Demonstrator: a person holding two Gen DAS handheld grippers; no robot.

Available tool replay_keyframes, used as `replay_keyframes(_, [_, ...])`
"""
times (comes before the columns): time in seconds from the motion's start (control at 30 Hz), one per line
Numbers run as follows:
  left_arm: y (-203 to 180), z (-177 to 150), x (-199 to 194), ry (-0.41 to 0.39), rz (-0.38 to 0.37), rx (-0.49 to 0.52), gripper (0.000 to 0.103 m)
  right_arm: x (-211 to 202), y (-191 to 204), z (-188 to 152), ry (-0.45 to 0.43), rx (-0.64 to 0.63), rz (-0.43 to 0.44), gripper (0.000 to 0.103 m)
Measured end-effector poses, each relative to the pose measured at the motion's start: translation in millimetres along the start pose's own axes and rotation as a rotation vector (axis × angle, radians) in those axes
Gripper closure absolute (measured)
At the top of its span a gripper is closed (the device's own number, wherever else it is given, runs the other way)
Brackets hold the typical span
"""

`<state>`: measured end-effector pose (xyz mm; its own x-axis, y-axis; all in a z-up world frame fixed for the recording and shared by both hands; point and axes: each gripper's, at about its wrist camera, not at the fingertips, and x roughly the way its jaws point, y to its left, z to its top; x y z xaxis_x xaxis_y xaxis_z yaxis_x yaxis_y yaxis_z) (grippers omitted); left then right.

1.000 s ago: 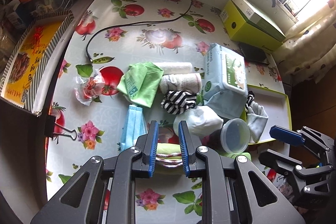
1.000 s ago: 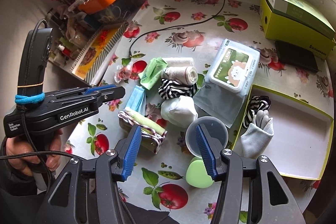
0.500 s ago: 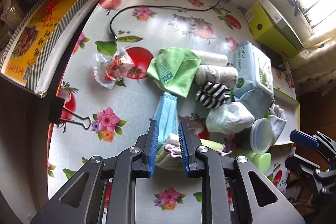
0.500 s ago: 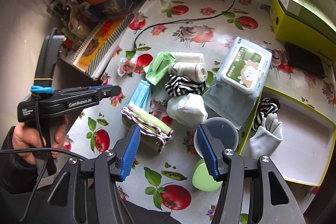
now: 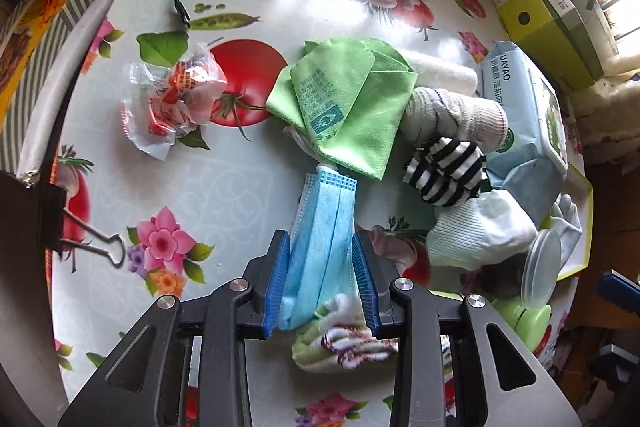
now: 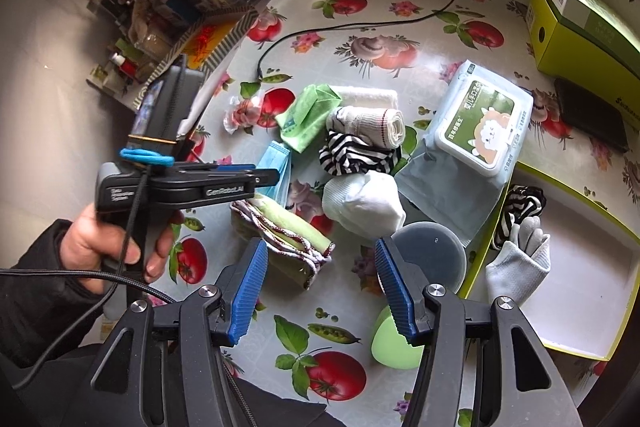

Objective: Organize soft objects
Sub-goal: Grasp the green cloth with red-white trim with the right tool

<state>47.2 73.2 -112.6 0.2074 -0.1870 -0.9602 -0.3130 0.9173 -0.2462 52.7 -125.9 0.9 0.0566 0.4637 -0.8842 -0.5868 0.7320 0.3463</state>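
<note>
The left hand-held gripper (image 5: 322, 277) has dropped from above the folded cloth (image 5: 344, 341) to straddle the blue face mask (image 5: 320, 227), jaws narrow but not yet pinching. The right hand-held gripper (image 6: 320, 291) hangs wide, empty; the tray (image 6: 592, 267) lies to its right.

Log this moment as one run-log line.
left gripper: fingers either side of blue face mask, grip unconfirmed | right gripper: open, holding nothing | tray: grey glove, striped sock
</note>
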Motion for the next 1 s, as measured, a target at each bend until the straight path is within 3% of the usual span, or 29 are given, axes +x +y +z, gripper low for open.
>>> replay_keyframes(0.07, [2.6,0.2,4.5,0.006,0.024,0.001,0.07,2.0,0.7,0.6,0.008,-0.002,0.001,0.047])
replay_keyframes(0.13, [6.8,-0.4,3.8,-0.006,0.034,-0.006,0.084,5.5,2.4,1.9,0.018,-0.007,0.003,0.047])
replay_keyframes(0.23, [16.1,-3.2,-1.8,-0.024,0.037,-0.017,0.09,12.6,6.7,4.6,0.035,-0.028,0.011,0.047])
replay_keyframes(0.63, [60.4,-24.1,-26.9,-0.046,0.015,-0.105,0.091,83.5,56.9,15.6,0.184,-0.32,0.028,0.046])
replay_keyframes(0.83, [71.1,-37.5,-32.0,-0.046,-0.004,-0.135,0.091,130.7,81.9,7.5,0.287,-0.524,-0.009,0.044])
replay_keyframes(1.0, [75.1,-45.1,-32.7,-0.041,-0.022,-0.147,0.091,152.1,82.6,0.5,0.318,-0.581,-0.076,0.044])
